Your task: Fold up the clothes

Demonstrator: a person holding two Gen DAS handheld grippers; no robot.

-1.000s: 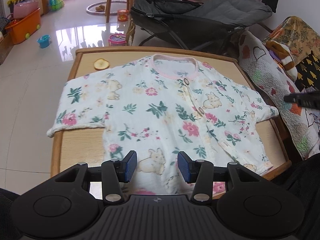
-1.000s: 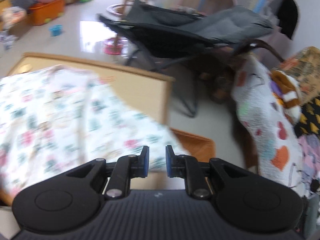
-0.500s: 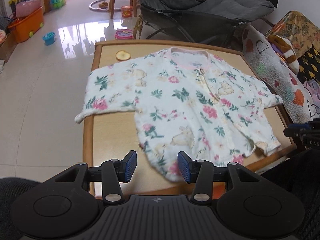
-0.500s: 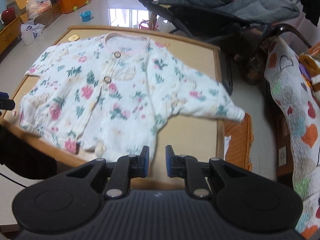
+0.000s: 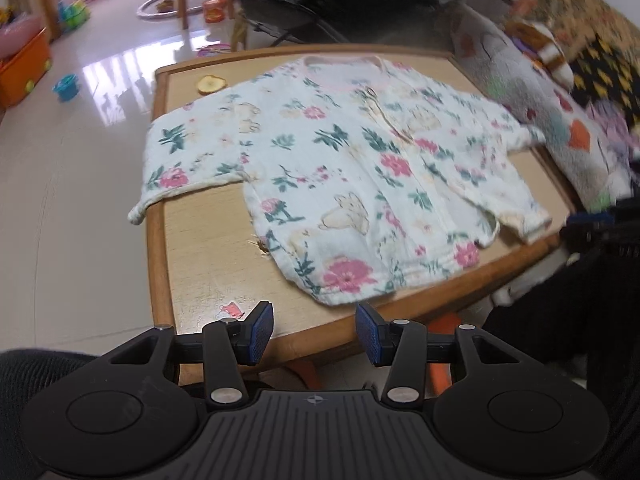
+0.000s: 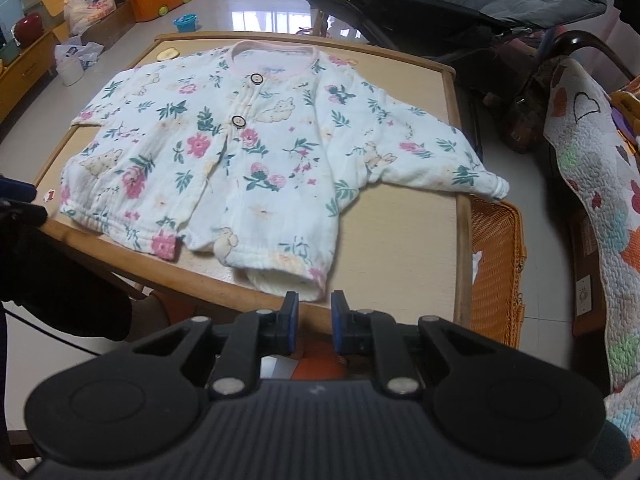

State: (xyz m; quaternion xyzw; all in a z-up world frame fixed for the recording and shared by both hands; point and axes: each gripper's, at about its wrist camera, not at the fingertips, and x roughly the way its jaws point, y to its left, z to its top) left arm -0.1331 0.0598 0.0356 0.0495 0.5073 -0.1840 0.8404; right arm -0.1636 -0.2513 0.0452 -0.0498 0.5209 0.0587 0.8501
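A white baby cardigan [image 5: 360, 168] with pink flowers, green leaves and a pink collar lies flat and face up on a wooden table [image 5: 192, 264], sleeves spread. Its left cuff hangs over the table's left edge. My left gripper [image 5: 315, 332] hovers open above the table's near edge, just short of the hem, with nothing between its blue pads. In the right wrist view the cardigan [image 6: 240, 152] shows two dark buttons. My right gripper [image 6: 314, 320] stands just short of the hem's right corner, its jaws a narrow gap apart with nothing in them.
A wicker basket [image 6: 496, 264] sits against the table's right side, beside a quilted throw [image 6: 592, 184]. A dark stroller [image 6: 440, 4] stands behind the table. A small round yellow piece [image 5: 211, 84] lies at the far left corner and a sticker [image 5: 231, 311] near the front.
Both grippers have drawn back toward the table's near edge, so the whole cardigan now shows in each view. The right view swung left from the table's right side. Neither jaw gap changed.
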